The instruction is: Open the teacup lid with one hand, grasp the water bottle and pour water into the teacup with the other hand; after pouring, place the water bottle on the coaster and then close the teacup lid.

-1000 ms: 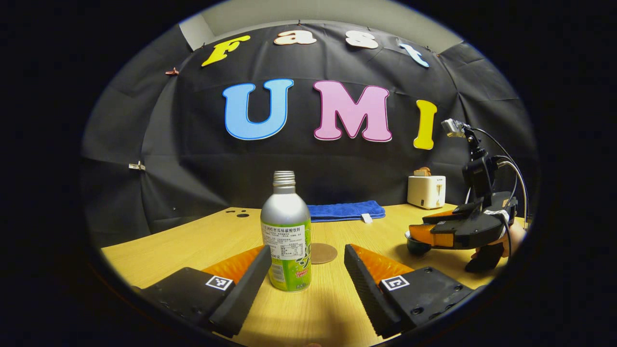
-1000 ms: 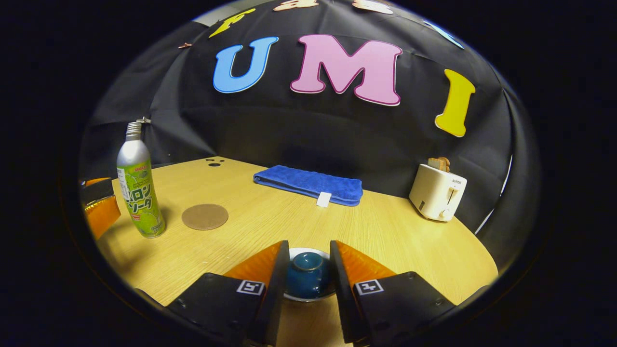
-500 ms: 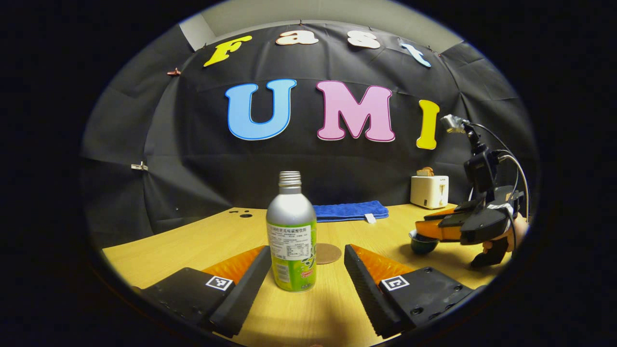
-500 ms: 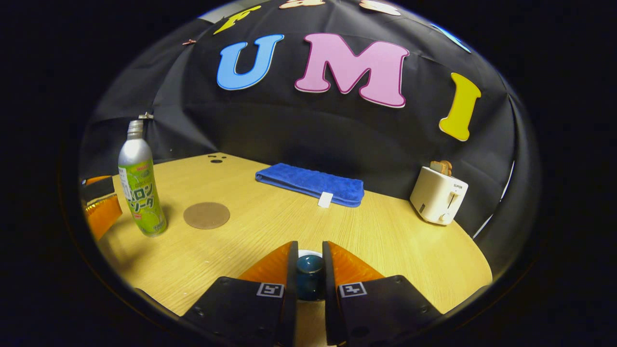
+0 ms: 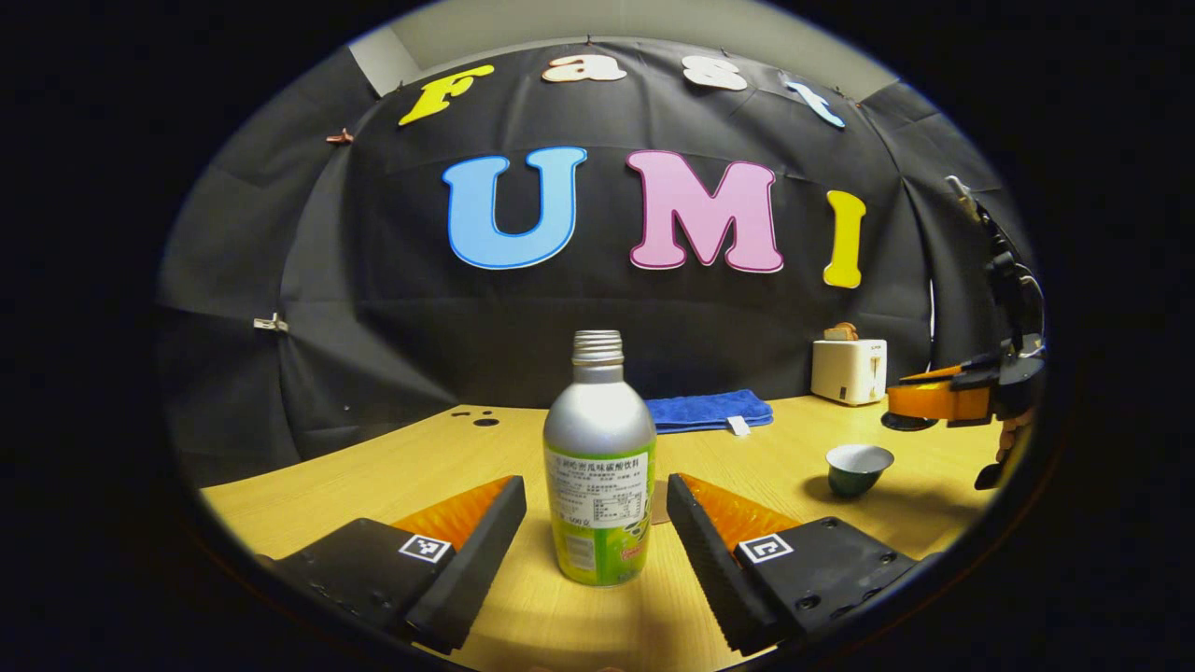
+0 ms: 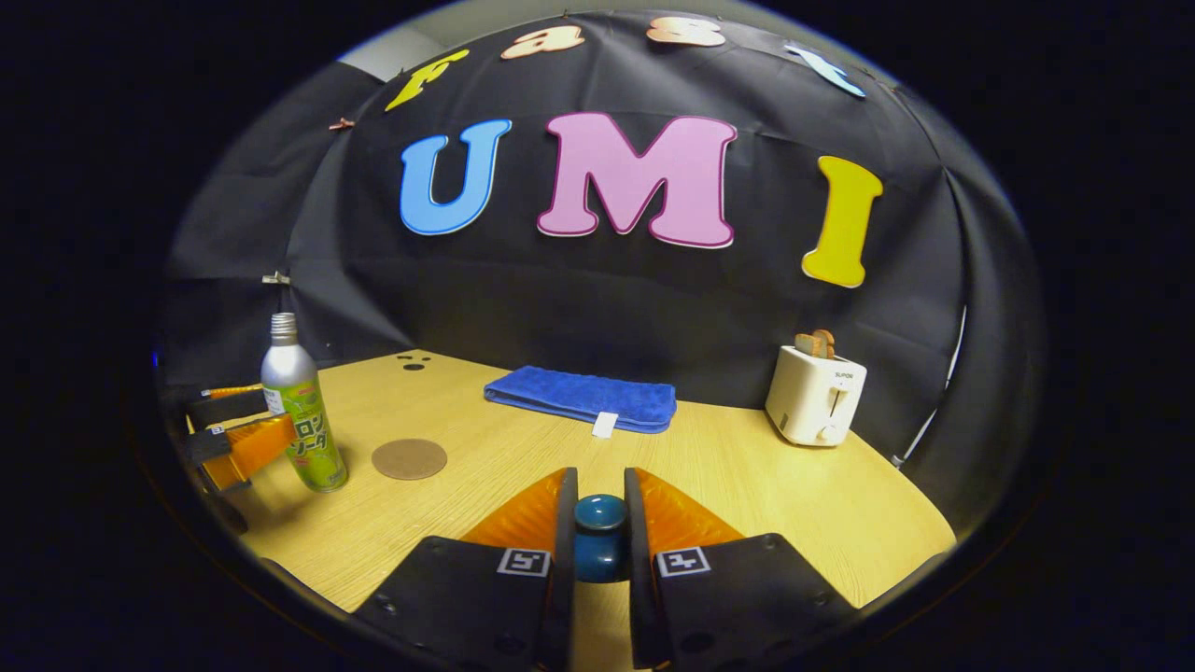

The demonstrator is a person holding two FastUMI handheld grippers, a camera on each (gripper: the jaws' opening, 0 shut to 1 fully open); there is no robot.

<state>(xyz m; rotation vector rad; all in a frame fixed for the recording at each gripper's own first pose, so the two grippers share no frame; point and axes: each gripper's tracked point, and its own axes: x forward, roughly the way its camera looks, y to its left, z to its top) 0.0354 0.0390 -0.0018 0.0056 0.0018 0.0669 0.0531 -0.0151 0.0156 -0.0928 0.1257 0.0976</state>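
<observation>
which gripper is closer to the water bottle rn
Left. The left gripper has its open fingers on either side of the water bottle, not yet touching it; the right gripper is off holding the teacup lid.

Each tool — left tool [image 5: 590, 541], right tool [image 6: 597, 551] — has wedge-shaped ribbed fingers on dark blocks with screws and square black-and-white markers.
</observation>
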